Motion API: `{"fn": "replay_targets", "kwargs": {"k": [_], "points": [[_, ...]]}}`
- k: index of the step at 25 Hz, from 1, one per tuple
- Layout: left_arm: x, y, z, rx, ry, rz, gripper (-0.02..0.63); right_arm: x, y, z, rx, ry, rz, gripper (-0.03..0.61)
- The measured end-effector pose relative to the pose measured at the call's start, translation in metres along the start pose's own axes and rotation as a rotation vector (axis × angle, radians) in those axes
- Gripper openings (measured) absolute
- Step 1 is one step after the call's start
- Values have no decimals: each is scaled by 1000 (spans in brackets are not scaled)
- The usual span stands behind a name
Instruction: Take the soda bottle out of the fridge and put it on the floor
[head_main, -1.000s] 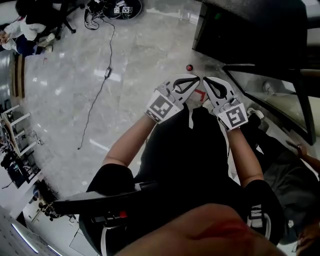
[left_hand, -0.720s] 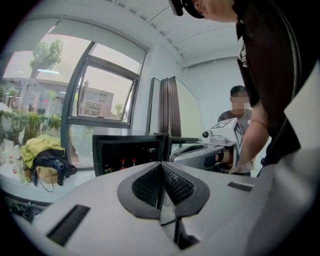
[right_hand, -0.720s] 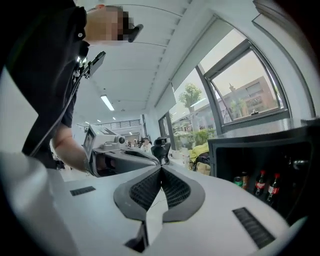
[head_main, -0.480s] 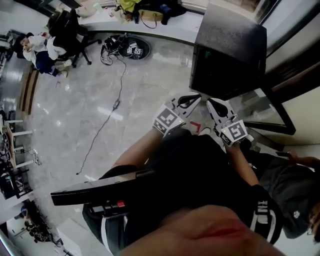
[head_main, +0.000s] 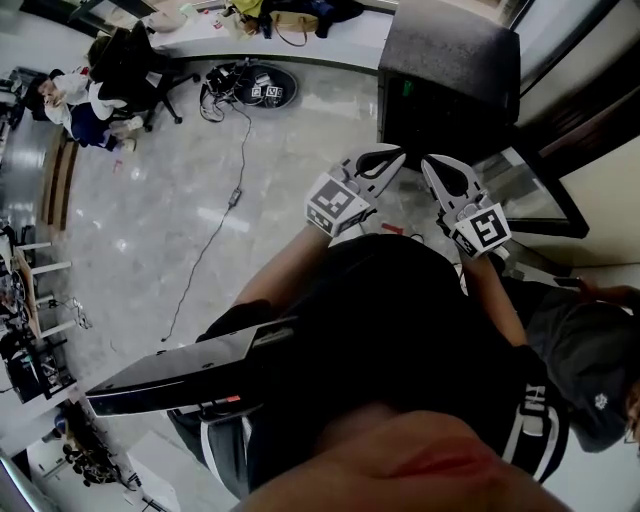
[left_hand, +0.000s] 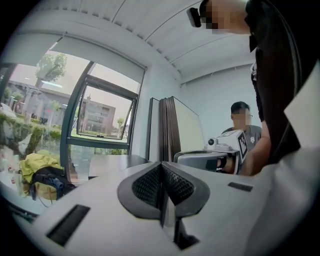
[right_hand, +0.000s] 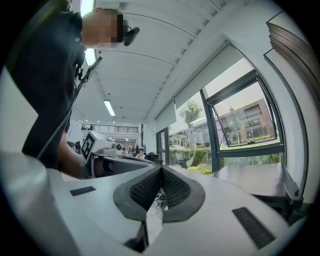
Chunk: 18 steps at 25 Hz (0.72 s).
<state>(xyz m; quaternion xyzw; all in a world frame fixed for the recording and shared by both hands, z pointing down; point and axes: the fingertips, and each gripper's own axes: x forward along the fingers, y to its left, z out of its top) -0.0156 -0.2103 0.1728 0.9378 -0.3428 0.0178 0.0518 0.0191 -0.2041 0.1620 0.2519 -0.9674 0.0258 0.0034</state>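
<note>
No soda bottle shows in any view. A black fridge (head_main: 450, 70) with a small green light stands on the floor just beyond both grippers, its door closed as far as I can tell. My left gripper (head_main: 388, 157) is held at chest height, pointing toward the fridge, shut with nothing between its jaws. Beside it, my right gripper (head_main: 434, 166) is shut too and holds nothing. In the left gripper view the meshed pads (left_hand: 172, 182) meet, and the right gripper view shows its pads (right_hand: 147, 187) closed the same way.
A thin cable (head_main: 215, 225) runs across the glossy floor to a round device (head_main: 262, 85). A seated person (head_main: 585, 365) is at my right, another person (head_main: 70, 100) on a chair far left. Bags (head_main: 290, 20) lie on a ledge. A glass pane (head_main: 525, 200) leans right of the fridge.
The head view has tilted up, bringing the whole fridge top into sight. Both grippers stay shut and side by side, now nearer the fridge's front.
</note>
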Motion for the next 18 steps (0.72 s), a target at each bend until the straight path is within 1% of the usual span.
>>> {"fn": "replay_targets", "kwargs": {"k": [3,6,12,14,18], "points": [[2,-10,17,-5,-5,4,5,-12,-1,17,-16,2,0,12],[7,-22,15,-2,-5,4,5,-24,-1,14,-18,-1,1,12],[0,-25,8,-4,-4,6,5,-23,3,11,-32,-6,5,12],[-7,-39,9,-3,-5,7,5,-32,14,11,-34,-5,7,12],[-19,-86,22,1,-6,7,5,-71,40,25,-30,-7,7,12]]}}
